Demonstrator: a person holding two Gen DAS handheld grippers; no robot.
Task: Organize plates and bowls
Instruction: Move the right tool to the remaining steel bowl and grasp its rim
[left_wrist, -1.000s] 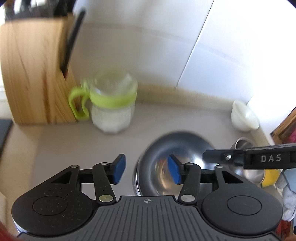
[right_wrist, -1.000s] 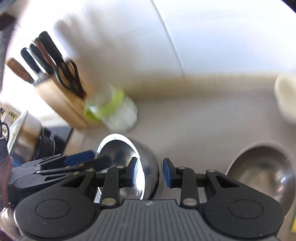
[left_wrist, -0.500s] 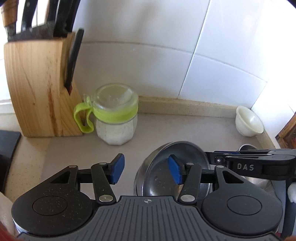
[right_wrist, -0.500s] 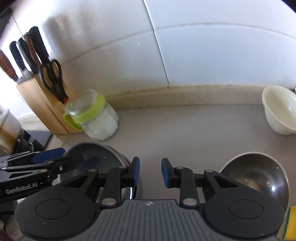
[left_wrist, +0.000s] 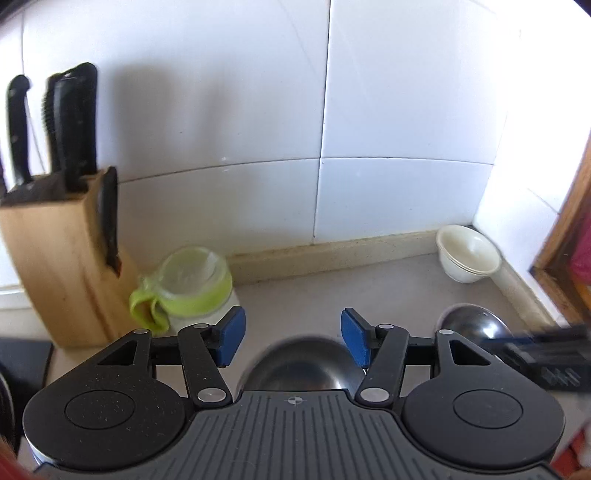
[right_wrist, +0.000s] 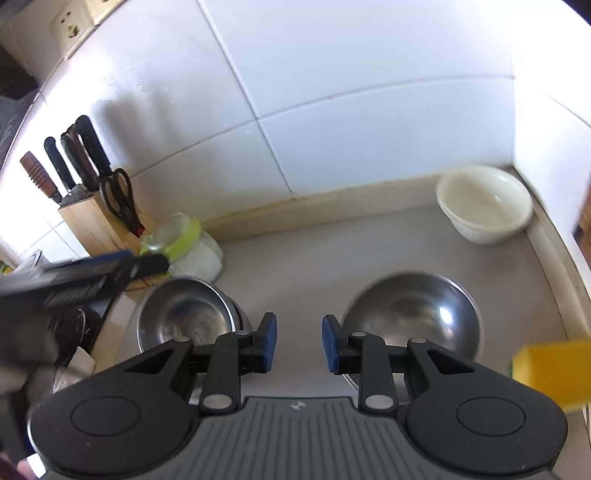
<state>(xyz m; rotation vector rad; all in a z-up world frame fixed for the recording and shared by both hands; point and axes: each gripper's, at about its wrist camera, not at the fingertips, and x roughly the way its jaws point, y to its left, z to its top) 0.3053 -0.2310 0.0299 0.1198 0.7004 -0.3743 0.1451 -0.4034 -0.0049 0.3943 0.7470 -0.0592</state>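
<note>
In the left wrist view, the left gripper filled the lower half of the frame, its blue-padded fingers spread apart with nothing between them. A round stainless-steel bowl sat on the beige countertop just below the gap, at lower centre, partly hidden by the gripper body; the right-hand pad overlapped its rim in the picture, but whether it touched could not be told. A second stainless-steel bowl lay to the right of the fingers, half covered by the blurred tip of the right gripper entering from the right edge. A small stack of cream ceramic bowls stood in the far corner at middle right, well apart from both.

In the right wrist view, the right gripper held its blue pads a narrow gap apart, empty, over bare countertop. One steel bowl lay just left of the fingers and the other just right, neither between them. The cream bowls sat at upper right in the corner.

A wooden knife block stood at middle left, a green-lidded glass jar beside it, and a yellow sponge at the lower right edge.
</note>
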